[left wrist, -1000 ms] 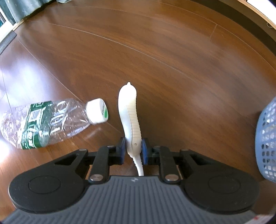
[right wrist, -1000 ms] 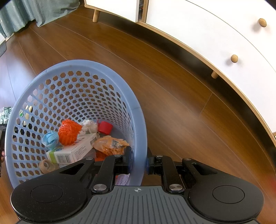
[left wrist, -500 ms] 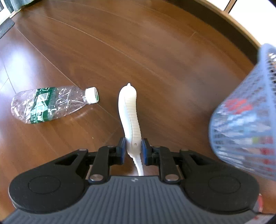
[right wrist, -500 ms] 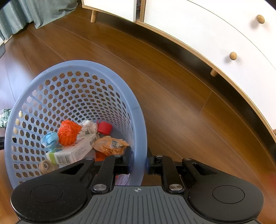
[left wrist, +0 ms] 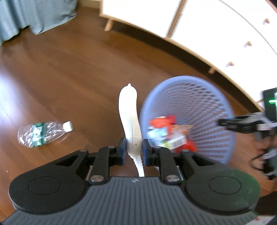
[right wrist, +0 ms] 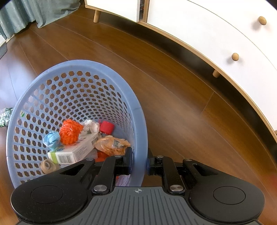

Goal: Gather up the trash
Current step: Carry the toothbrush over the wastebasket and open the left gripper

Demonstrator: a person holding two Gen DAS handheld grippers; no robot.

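Note:
My left gripper (left wrist: 133, 148) is shut on a white ribbed plastic strip (left wrist: 129, 110) that curves upward from the jaws. Just to its right sits the blue perforated basket (left wrist: 199, 90), tilted toward me and holding several scraps. A crushed clear bottle (left wrist: 43, 134) with a green label lies on the floor at the left. My right gripper (right wrist: 138, 162) is shut on the rim of the same blue basket (right wrist: 83, 64). Inside lie an orange mesh ball (right wrist: 71, 131), a white carton (right wrist: 77, 152), a red cap (right wrist: 107, 127) and crumpled wrappers.
Brown wooden floor (right wrist: 173, 107) runs all around. A white cabinet (right wrist: 216, 34) on short wooden legs with round knobs lines the far right. A grey-green curtain (left wrist: 34, 15) hangs at the top left. The other gripper's body (left wrist: 251, 122) shows at the right edge of the left wrist view.
The left gripper with the white strip has risen and swung right, bringing the basket beside the strip. The bottle now looks smaller and farther left. The right gripper keeps its hold on the rim.

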